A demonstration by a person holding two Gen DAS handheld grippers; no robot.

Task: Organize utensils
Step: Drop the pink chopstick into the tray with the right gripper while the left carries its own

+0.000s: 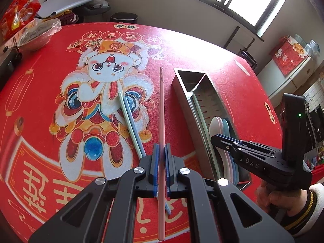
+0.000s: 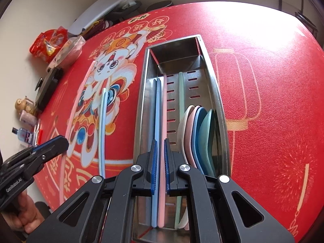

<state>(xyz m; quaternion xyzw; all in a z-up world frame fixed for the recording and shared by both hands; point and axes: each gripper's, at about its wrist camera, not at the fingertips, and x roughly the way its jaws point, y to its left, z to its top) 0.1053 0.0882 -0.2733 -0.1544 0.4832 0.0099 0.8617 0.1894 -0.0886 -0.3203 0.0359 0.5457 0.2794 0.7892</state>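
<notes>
My left gripper is shut on a pink chopstick and holds it just above the red tablecloth, left of the steel utensil box. A green and a blue chopstick lie on the cloth further left. My right gripper is over the box, shut on a blue chopstick and a pink chopstick that lie along the box's left side. A green chopstick and several pastel spoons lie in the box. The left gripper shows in the right wrist view.
A foil-covered bowl and red snack bags sit at the table's far left edge. A black pan, a teapot and a bottle stand along the left edge. A black bin stands beyond the table.
</notes>
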